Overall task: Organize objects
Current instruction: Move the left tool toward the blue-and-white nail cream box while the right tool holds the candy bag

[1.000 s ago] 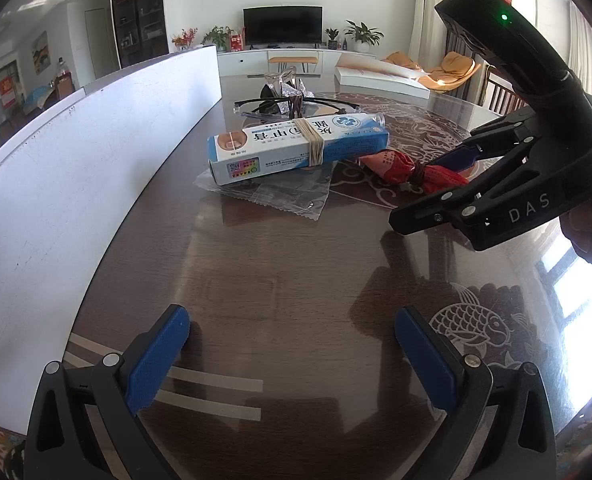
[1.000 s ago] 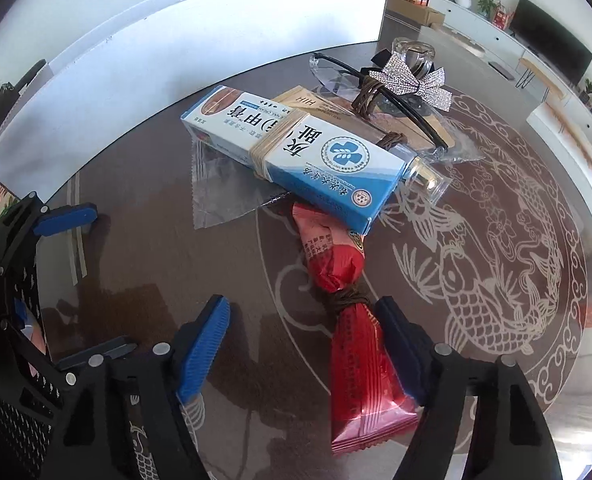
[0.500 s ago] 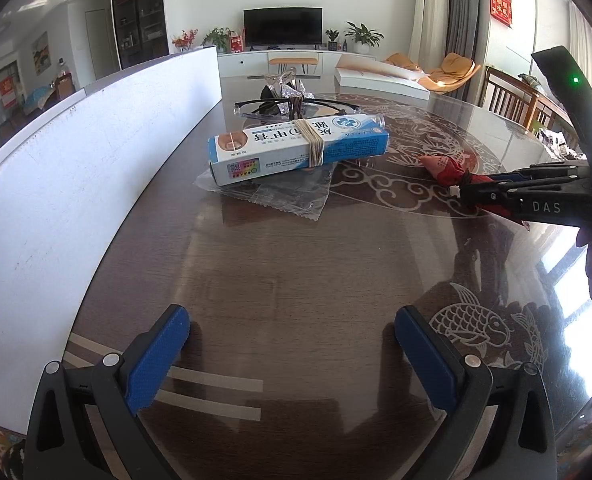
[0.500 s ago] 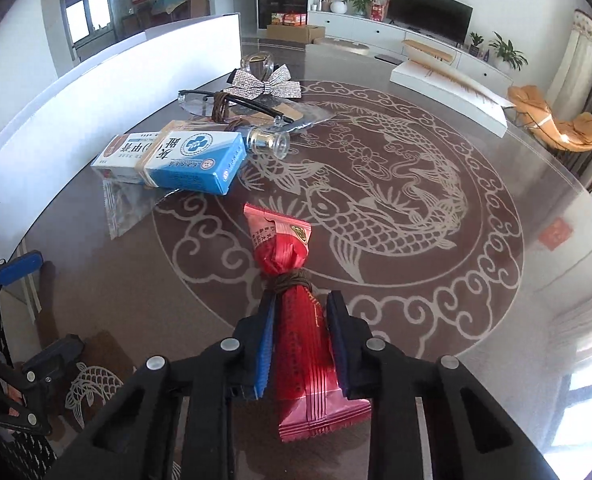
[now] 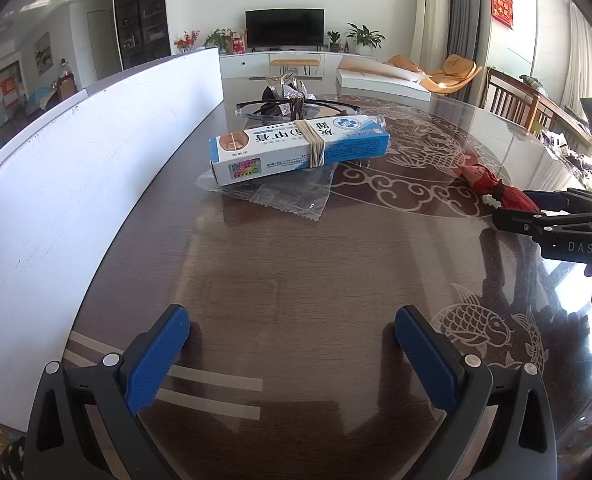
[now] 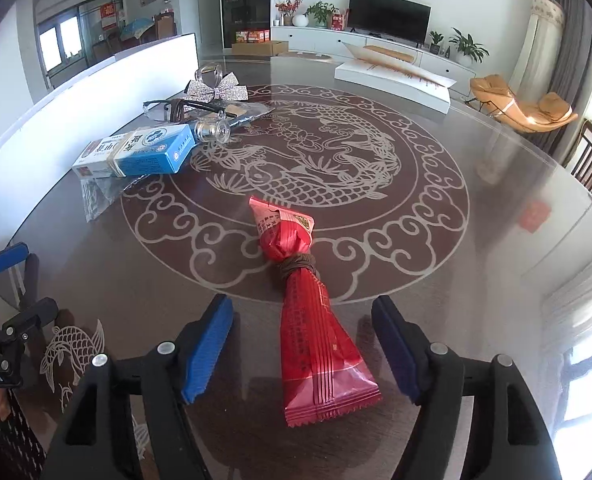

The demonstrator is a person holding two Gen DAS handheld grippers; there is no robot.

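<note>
1. Ahead of the left tool (image 5: pixel 292 354), whose jaws stand apart over bare counter (image 5: pixel 296 264), the red snack packet (image 5: pixel 496 188) lies well off to its right, at the right tool's (image 5: pixel 536 210) tips; the blue-and-white box (image 5: pixel 296 152) sits farther ahead.
2. Seen from the right wrist, the right tool (image 6: pixel 302 350) is nearer; jaws apart, straddling the packet (image 6: pixel 312 320), whose long axis runs along the fingers; glossy, cinched midway by a brown band (image 6: pixel 296 264).

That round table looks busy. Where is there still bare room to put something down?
The far right half of the table is bare, beyond the red snack packet. So is the strip between the left tongs and the plastic sheet. It is crowded by the white board: blue box, glasses, silver bow.
</note>
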